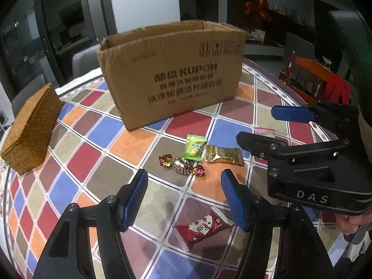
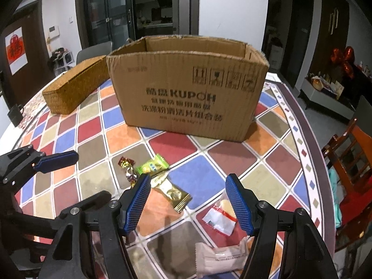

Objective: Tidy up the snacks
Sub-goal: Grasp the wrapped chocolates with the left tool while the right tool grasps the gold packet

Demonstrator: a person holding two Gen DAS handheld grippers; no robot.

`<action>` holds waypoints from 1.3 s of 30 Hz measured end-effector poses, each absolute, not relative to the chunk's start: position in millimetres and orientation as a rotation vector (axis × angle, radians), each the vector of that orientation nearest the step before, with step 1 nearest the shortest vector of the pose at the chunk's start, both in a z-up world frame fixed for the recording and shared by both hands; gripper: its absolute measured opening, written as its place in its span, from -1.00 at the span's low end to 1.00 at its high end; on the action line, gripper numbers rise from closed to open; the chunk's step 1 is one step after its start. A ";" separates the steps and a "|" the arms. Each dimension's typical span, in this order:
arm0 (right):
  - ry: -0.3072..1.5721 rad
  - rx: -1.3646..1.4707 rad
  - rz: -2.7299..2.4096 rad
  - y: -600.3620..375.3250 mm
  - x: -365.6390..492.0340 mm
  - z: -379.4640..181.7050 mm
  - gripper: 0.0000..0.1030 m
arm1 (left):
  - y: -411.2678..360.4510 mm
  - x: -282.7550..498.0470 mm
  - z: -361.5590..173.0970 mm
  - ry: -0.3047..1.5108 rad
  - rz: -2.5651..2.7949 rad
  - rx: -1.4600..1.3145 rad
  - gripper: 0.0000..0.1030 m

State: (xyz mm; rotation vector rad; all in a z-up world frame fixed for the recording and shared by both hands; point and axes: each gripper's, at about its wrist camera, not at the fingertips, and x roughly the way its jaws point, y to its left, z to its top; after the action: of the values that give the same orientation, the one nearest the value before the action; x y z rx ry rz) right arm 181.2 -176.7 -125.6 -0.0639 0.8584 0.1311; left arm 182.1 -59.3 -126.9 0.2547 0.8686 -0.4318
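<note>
Item 1, cardboard box (image 1: 172,74): open-topped, upper centre of both views, standing on the checked surface (image 1: 97,137); the likely destination for the snacks.

Item 2, woven basket (image 1: 30,127): left edge of the left wrist view, well apart from the sweets.

Item 3, loose snacks, mid-frame in front of the box: green packet (image 1: 194,144), gold packet (image 1: 224,155) just beside it, and a foil twist sweet (image 1: 182,164) touching the green one's lower edge.

Item 4, red packet (image 1: 203,229): lower centre of the left wrist view, lying between and just below the fingertips of the left gripper (image 1: 183,200). Its long axis runs diagonally, lower left to upper right, so roughly across the gap. Jaws apart, nothing between the pads.

Item 5, clear packet (image 2: 220,216): lower centre-right of the right wrist view, beside the right-hand pad of the right gripper (image 2: 187,203); a pale wrapped bar (image 2: 220,259) lies below it at the frame's bottom. Jaws apart, empty.

Pose: both grippers tilt steeply down toward the surface (neither appears to touch it). Judged nearest pairings: left to the red packet, right to the clear packet.
</note>
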 end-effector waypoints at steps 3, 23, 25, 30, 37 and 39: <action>0.888 -0.064 0.142 -174.7 184.7 -132.4 0.27 | -58.8 187.3 -133.2 0.888 -0.441 0.253 0.25; 1.079 -0.081 0.233 -159.8 220.6 -174.3 0.08 | -61.7 221.5 -173.8 0.987 -0.507 0.316 0.28; 1.091 -0.091 0.239 -156.5 222.7 -178.0 0.06 | -60.0 223.2 -177.4 0.997 -0.509 0.315 0.28; 1.111 -0.096 0.242 -150.2 227.5 -187.7 -0.09 | -57.3 227.0 -183.1 1.006 -0.509 0.307 0.28; 1.097 -0.083 0.234 -151.5 231.9 -188.2 -0.38 | -62.7 234.4 -182.9 1.004 -0.517 0.292 0.28; 1.094 -0.080 0.234 -154.2 233.2 -187.5 -0.44 | -64.5 236.1 -183.1 1.002 -0.521 0.290 0.28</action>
State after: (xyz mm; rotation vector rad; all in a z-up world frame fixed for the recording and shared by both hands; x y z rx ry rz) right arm 233.2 -154.2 -187.5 -0.0796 1.0939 0.2336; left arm 236.1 -64.5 -183.1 0.2901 1.0019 -0.5212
